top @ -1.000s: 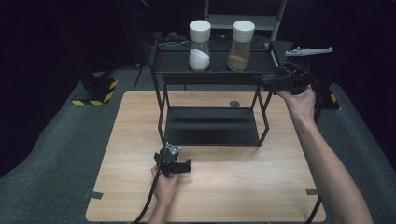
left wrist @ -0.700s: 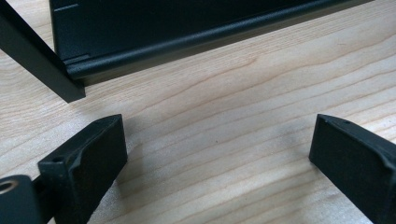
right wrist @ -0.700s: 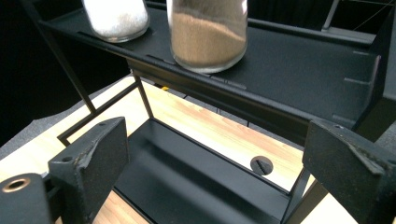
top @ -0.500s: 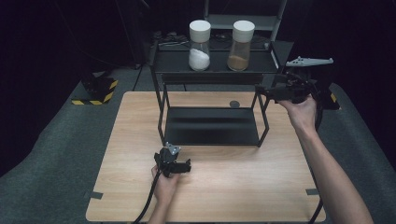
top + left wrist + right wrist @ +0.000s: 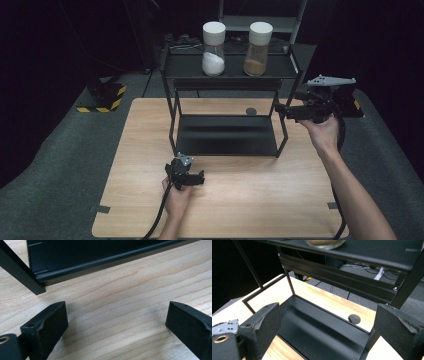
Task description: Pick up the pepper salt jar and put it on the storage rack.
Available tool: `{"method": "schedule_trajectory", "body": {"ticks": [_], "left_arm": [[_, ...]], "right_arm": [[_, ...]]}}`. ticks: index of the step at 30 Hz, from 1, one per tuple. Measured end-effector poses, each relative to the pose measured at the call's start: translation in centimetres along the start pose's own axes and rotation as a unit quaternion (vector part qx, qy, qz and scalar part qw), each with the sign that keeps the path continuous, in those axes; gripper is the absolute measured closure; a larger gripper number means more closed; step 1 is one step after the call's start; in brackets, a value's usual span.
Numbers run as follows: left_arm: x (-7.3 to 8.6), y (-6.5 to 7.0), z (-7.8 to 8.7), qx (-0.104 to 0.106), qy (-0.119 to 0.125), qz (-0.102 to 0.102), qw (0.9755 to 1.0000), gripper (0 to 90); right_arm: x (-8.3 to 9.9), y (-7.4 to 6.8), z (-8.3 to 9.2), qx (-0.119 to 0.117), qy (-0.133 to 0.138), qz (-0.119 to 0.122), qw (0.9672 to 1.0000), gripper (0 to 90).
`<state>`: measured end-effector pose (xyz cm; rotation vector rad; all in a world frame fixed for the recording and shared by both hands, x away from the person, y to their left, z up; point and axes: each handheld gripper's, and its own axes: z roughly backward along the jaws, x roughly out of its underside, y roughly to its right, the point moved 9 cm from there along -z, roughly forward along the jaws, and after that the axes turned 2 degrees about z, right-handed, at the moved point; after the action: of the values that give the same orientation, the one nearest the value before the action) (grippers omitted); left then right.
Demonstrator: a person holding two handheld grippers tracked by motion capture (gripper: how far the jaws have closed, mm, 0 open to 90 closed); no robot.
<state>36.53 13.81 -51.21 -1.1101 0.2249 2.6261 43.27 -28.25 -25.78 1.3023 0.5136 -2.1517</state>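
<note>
Spanning most of the high view, the wooden counter [image 5: 240, 210] carries a black 2-tier metal rack [image 5: 227, 135] at its far middle. No brand, label or writing can be read on anything. On the rack's top shelf stand 2 white-capped glass jars: the white-powder jar [image 5: 214, 48] to the left and the brown-powder jar [image 5: 257, 48] just beside it to the right, apart from each other.

At the rack's right side, the right gripper [image 5: 281, 107] hangs level below the top shelf, fingers spread wide with nothing between them. Its own view looks across the lower tray and catches the brown jar's base [image 5: 325, 243] at the top edge, plus a round black grommet [image 5: 354, 319] set in the counter behind the tray.

Near the counter's front, the left gripper [image 5: 186, 175] sits low, well apart from the jars. Its own view shows both fingers [image 5: 47, 326] wide apart over bare wood grain, facing the rack's front foot [image 5: 20, 271].
</note>
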Motion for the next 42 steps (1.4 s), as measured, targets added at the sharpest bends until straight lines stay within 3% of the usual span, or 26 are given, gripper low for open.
{"method": "schedule_trajectory", "body": {"ticks": [19, 28, 42], "left_arm": [[0.0, 0.0, 0.0, 0.000, 0.000, 0.000, 1.0000, 4.1], [0.0, 0.0, 0.0, 0.000, 0.000, 0.000, 1.0000, 4.1], [0.0, 0.0, 0.0, 0.000, 0.000, 0.000, 1.0000, 4.1]], "right_arm": [[5.0, -0.6, -1.0, -0.007, -0.009, 0.003, 0.9999, 7.5], [7.8, -1.1, -2.3, -0.009, -0.032, 0.001, 0.9994, 7.5], [11.5, -2.0, -4.1, -0.008, -0.047, 0.003, 0.9988, 7.5]]}}
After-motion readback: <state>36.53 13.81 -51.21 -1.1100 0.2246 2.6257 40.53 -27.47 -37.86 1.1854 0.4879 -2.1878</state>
